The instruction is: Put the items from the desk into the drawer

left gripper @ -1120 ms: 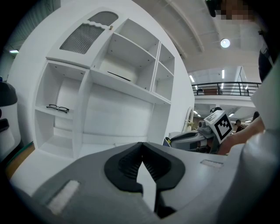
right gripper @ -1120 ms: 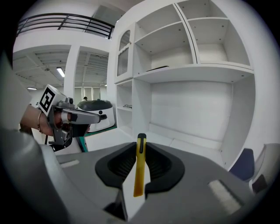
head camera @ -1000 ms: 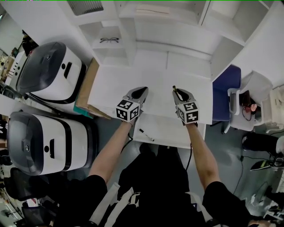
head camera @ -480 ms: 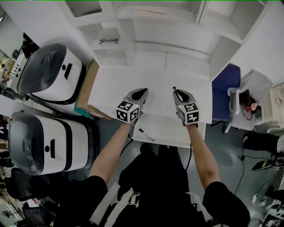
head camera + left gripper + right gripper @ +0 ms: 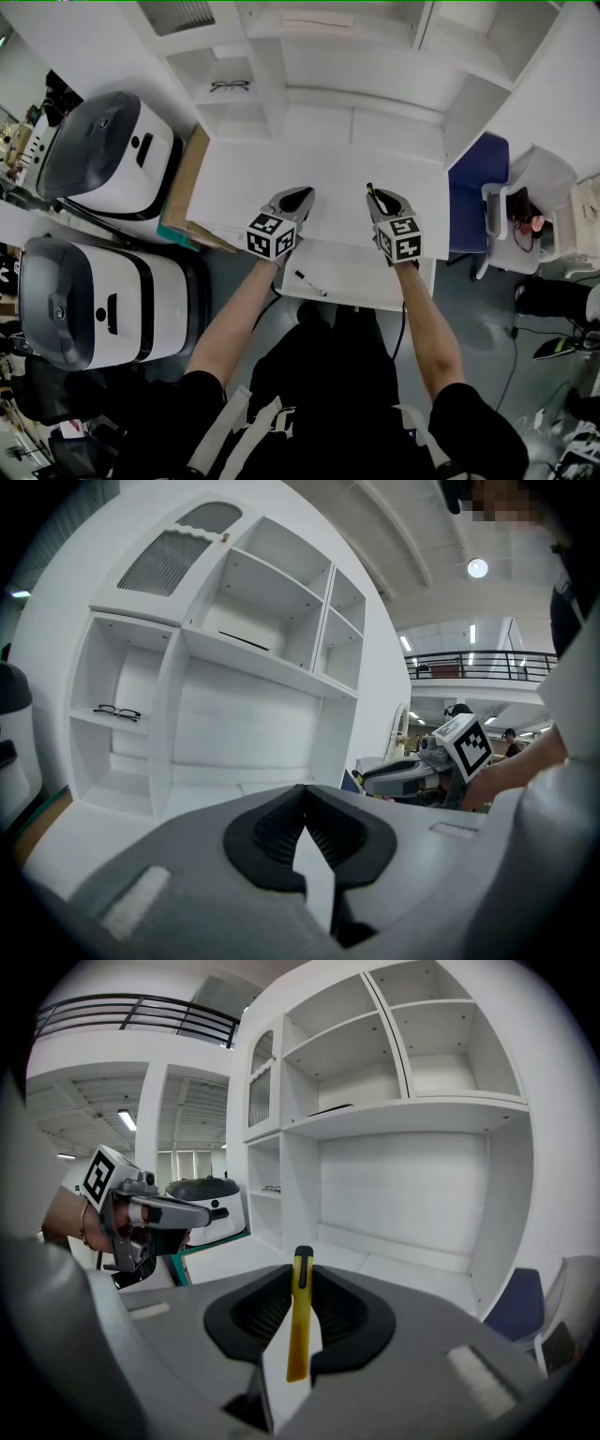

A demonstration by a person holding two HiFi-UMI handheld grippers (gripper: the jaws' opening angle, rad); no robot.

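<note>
In the head view my right gripper (image 5: 376, 196) hangs over the white desk (image 5: 244, 178), shut on a yellow pen (image 5: 370, 190) with a black cap. The right gripper view shows the pen (image 5: 298, 1326) standing upright between the pads, its cap poking past the tips of the right gripper (image 5: 301, 1274). My left gripper (image 5: 302, 195) is level with it to the left, shut with nothing inside; its jaws meet at the tips of the left gripper (image 5: 303, 796). Below both, the open white drawer (image 5: 361, 277) holds a black marker (image 5: 309, 284).
Two white-and-grey appliances (image 5: 108, 150) (image 5: 94, 300) stand left of the desk, beside a flat cardboard piece with a teal edge (image 5: 183, 192). A white shelf unit (image 5: 309, 56) rises behind the desk, with glasses (image 5: 231, 85) in one cubby. A blue chair (image 5: 473, 192) is at the right.
</note>
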